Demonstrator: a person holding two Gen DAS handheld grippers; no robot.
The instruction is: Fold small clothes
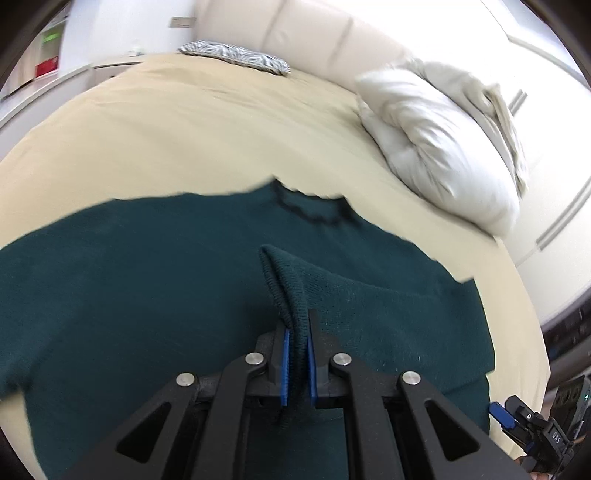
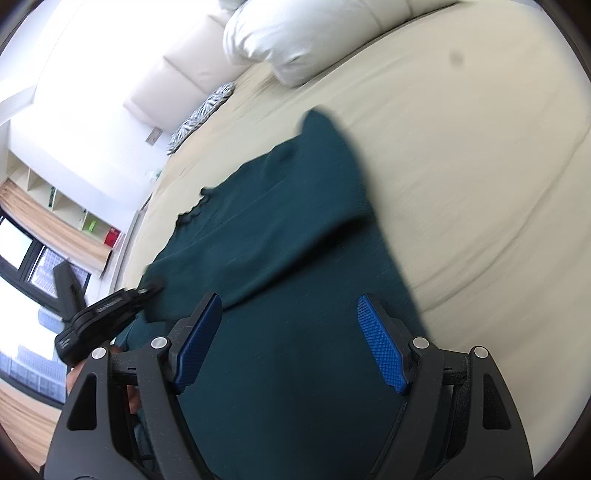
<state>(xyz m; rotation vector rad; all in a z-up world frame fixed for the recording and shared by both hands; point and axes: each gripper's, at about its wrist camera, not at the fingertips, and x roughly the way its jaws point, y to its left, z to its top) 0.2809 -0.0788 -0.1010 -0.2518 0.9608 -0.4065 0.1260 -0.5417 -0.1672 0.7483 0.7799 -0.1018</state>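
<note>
A dark green knit sweater (image 1: pixel 147 280) lies spread on a beige bed sheet (image 1: pixel 184 140), neckline toward the headboard. My left gripper (image 1: pixel 296 332) is shut on a ribbed fold of the sweater's cuff or hem (image 1: pixel 288 284), lifted over the body. In the right wrist view the sweater (image 2: pixel 280 258) fills the middle. My right gripper (image 2: pixel 290 306) is open and empty just above the sweater. The left gripper (image 2: pixel 147 290) shows at the left edge there; the right gripper (image 1: pixel 496 411) shows at the lower right of the left wrist view.
A white pillow (image 1: pixel 436 140) lies at the right near the padded headboard (image 1: pixel 314 33). A patterned grey cushion (image 1: pixel 236 55) sits at the far edge. Shelves and a window (image 2: pixel 44 229) are beyond the bed's left side.
</note>
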